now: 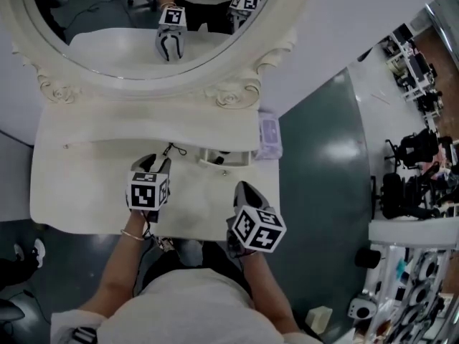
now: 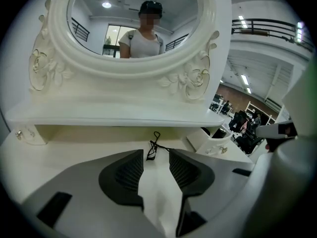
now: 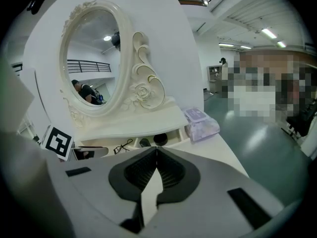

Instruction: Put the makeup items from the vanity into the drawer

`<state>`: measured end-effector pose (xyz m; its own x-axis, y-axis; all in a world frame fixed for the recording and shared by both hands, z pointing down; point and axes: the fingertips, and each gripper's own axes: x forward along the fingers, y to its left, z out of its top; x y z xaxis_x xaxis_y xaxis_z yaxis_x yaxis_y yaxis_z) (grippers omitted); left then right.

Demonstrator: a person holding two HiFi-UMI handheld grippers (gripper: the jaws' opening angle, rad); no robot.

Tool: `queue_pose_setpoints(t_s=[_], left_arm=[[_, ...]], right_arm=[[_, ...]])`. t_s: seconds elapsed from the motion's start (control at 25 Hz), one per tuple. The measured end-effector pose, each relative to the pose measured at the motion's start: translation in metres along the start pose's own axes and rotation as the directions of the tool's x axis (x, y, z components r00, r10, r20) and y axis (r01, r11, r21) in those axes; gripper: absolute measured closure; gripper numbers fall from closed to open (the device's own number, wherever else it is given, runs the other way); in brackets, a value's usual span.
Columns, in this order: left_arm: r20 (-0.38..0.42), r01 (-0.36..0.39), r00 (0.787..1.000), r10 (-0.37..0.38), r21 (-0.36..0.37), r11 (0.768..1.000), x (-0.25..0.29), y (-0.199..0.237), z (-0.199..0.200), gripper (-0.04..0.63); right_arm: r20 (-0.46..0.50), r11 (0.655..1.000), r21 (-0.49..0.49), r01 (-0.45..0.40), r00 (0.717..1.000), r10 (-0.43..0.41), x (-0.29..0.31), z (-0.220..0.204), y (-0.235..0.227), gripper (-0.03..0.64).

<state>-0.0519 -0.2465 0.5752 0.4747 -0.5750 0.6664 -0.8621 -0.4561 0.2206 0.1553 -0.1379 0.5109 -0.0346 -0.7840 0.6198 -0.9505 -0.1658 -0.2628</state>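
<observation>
left gripper (image 1: 159,165) (image 2: 156,155): jaws spread, a clear gap between the ribbed pads, nothing pinched. Bare vanity top (image 1: 86,185) shows through the gap

eyelash curler (image 1: 174,150) (image 2: 154,145) lies flat on the vanity top, just left of the open drawer (image 1: 215,163). It lines up with the left jaw gap, right at the tips, and the pads aren't pressing on it

right gripper (image 1: 244,189) (image 3: 156,152): jaws pressed together at the tips, empty. It sits on the near side of the drawer, a bit right of it, over the front of the vanity top and well apart from the drawer

drawer is pulled out from under the shelf, with a round dark compact (image 3: 160,139) and another small dark item (image 3: 144,143) inside. Can't tell what the second one is

purple pack (image 1: 269,135) (image 3: 202,122) is just right of the drawer, at the right end of the vanity

oval mirror (image 1: 143,20) stands behind the drawer and reflects both marker cubes
</observation>
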Motion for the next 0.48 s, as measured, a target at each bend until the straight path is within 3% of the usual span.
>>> queue_pose_setpoints(t_s=[0.28, 0.48], left_arm=[[-0.059, 0.005, 0.998, -0.003, 0.045, 0.999, 0.033, 0.003, -0.002, 0.449], [-0.083, 0.018, 0.996, -0.012, 0.064, 0.998, 0.049, 0.0, -0.008, 0.449]], right_arm=[[-0.027, 0.994, 0.066, 0.09, 0.996, -0.088, 0.002, -0.012, -0.03, 0.598], [-0.035, 0.99, 0.093, 0.107, 0.994, -0.104, 0.006, -0.018, -0.037, 0.598]])
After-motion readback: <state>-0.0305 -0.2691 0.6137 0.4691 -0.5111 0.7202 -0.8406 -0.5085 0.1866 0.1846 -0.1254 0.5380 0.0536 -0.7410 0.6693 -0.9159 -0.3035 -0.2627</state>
